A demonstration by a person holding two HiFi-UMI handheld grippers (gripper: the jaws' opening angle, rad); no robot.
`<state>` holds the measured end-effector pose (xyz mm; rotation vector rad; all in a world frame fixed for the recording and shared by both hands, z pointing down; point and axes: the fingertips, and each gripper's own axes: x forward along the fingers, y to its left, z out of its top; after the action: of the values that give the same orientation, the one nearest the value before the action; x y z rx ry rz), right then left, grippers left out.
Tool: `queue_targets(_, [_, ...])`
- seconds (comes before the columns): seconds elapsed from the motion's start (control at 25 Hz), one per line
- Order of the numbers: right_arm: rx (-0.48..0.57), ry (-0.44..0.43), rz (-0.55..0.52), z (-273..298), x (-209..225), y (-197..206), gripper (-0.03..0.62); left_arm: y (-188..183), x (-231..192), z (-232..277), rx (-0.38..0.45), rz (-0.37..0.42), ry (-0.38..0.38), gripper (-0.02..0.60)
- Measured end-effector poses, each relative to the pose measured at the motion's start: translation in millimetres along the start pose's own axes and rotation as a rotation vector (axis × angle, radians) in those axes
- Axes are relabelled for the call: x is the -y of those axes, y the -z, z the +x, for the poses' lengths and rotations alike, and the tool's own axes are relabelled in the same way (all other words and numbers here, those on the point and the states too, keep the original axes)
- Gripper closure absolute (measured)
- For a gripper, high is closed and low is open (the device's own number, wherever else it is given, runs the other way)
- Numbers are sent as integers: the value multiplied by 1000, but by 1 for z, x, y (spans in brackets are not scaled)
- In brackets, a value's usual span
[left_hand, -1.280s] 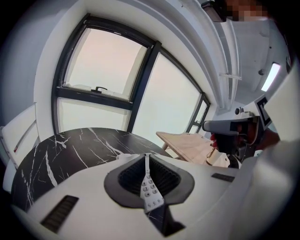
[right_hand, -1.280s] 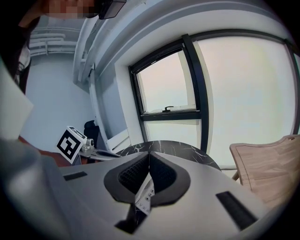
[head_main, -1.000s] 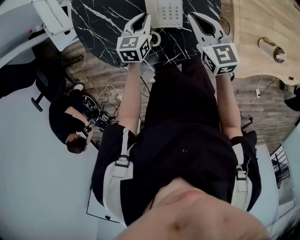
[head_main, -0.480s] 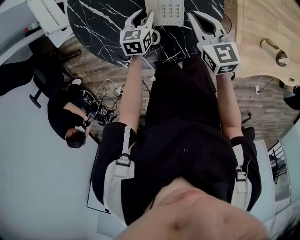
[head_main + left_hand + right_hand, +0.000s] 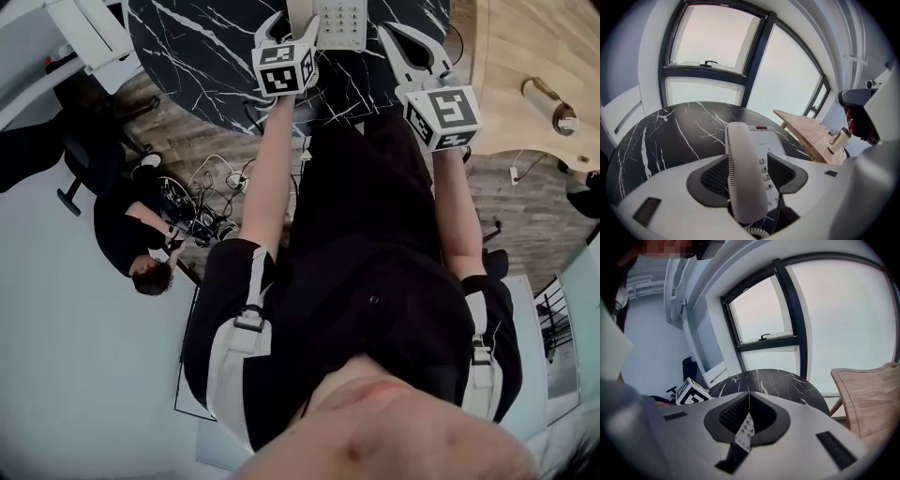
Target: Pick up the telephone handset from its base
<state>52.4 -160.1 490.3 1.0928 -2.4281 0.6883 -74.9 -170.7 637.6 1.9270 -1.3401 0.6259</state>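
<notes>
- Left gripper [image 5: 749, 171]: jaws have just been opening, now wide apart, handset [image 5: 740, 154] between them, unclamped.
- Right gripper [image 5: 749, 401]: jaws together, empty.
- Judgement: grasp is imminent.

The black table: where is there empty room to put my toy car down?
The table is bare on the left, between the phone and the table's round edge, and at the back, between the phone and the window. It is crowded at the near edge, where the phone and its curly cord sit.
</notes>
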Motion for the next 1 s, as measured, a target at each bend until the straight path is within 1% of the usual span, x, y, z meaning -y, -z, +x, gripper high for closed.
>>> queue_targets(0.36, [-13,-3,15,2,4,6,563,9,-3,16,-42,-6,-47,304])
queue_targets(0.48, [-14,-3,16,2,6,6,563,9,-5,18,-43,-3,-77,308])
queue_targets(0.56, [-14,-3,17,2,8,6,563,9,-6,19,-43,0,-95,324])
queue_targets(1.0, [-10,9,23,1,14,5,563,9,-5,22,-61,5,-121,347])
